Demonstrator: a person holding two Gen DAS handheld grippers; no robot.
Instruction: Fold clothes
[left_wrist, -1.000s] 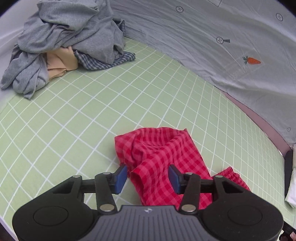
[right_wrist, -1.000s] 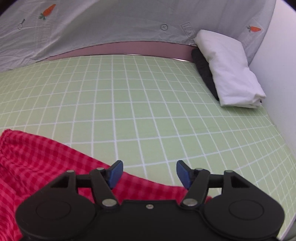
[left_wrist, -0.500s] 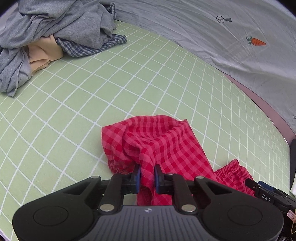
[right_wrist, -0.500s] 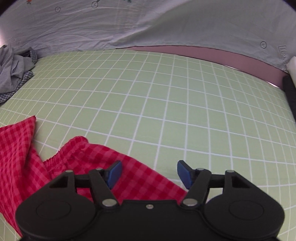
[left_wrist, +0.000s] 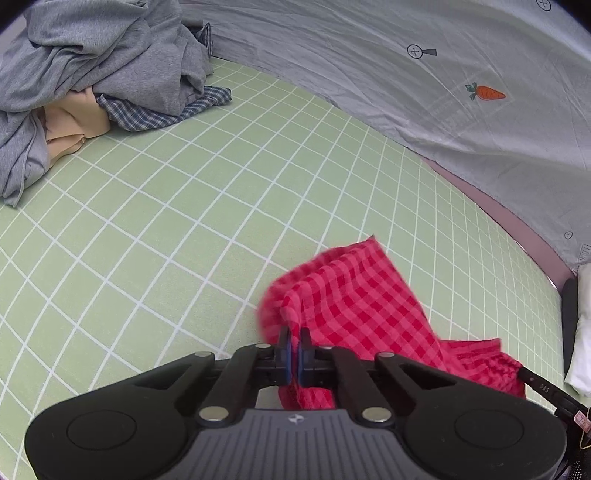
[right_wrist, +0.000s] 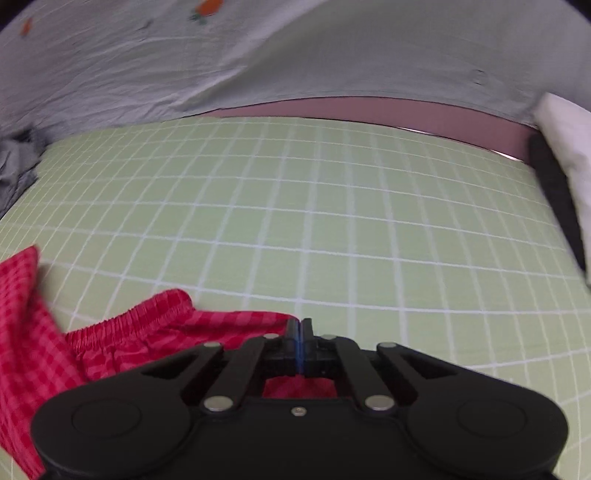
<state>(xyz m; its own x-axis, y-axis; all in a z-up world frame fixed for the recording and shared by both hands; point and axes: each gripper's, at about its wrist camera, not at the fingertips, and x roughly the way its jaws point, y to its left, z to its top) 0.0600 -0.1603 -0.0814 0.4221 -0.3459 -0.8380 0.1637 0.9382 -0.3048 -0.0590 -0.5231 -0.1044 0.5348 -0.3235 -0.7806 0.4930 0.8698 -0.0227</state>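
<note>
Both tongs, left (left_wrist: 294, 341) and right (right_wrist: 300, 334), pinch the crumpled red gingham shorts (left_wrist: 354, 299).

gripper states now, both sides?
Left gripper: closed, pinching the red checked shorts.
Right gripper: closed on the same shorts, at the edge by the waistband.

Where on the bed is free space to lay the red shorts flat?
The green checked sheet lies bare between the clothes pile, the grey quilt and the red shorts. It is crowded at the pile and beside the white pillow.
</note>
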